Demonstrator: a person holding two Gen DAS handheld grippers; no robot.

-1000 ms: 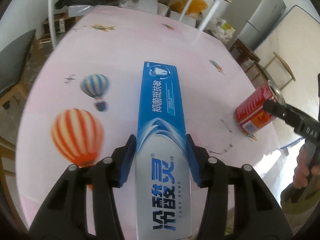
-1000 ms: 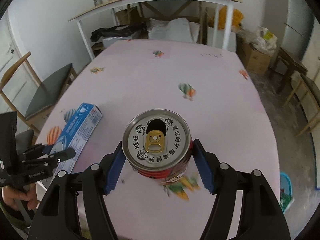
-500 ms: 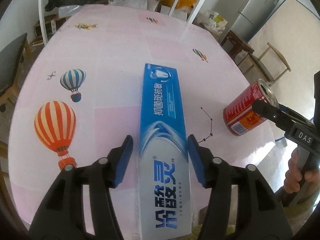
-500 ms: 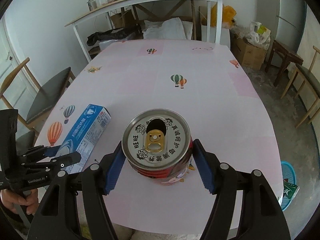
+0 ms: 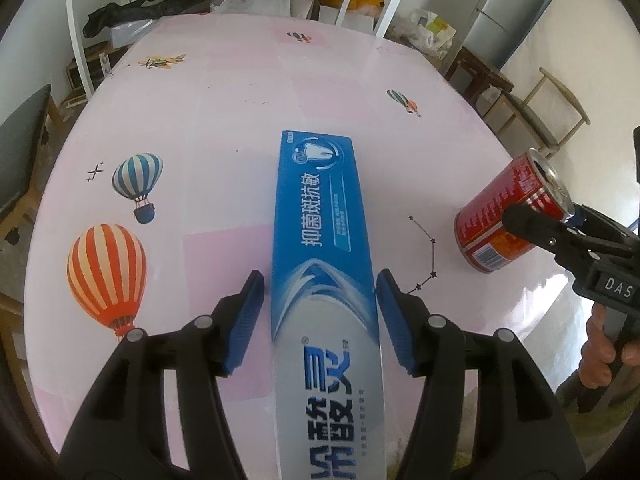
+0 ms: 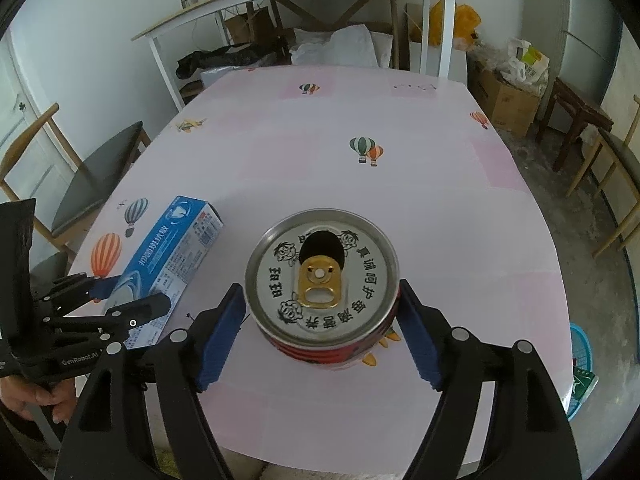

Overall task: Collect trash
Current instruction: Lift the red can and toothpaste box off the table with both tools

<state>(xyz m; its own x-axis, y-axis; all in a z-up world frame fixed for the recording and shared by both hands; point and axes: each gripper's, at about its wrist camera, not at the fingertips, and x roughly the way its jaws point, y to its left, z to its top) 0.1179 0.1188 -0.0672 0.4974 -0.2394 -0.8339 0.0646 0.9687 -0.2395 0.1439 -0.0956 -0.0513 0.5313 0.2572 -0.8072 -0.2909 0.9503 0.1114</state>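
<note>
Straddling toothpaste box (image 5: 324, 248), left gripper (image 5: 320, 312) fingers apart | right gripper (image 6: 322, 316) fingers opening around can (image 6: 322, 276); lid only in right view

Left gripper (image 5: 320, 320): black arms, blue ribbed pads, silver screws; right gripper (image 6: 322, 332) identical.

The blue toothpaste box (image 5: 322, 248) has big Chinese words, 冷酸灵 and 抑菌斑抗敏. The red can (image 6: 322, 276) says 旺旺 on its silver top. The right gripper (image 5: 560, 220) reads "DAS". The left gripper (image 6: 116, 300) reads "GenRobot.AI".
</note>
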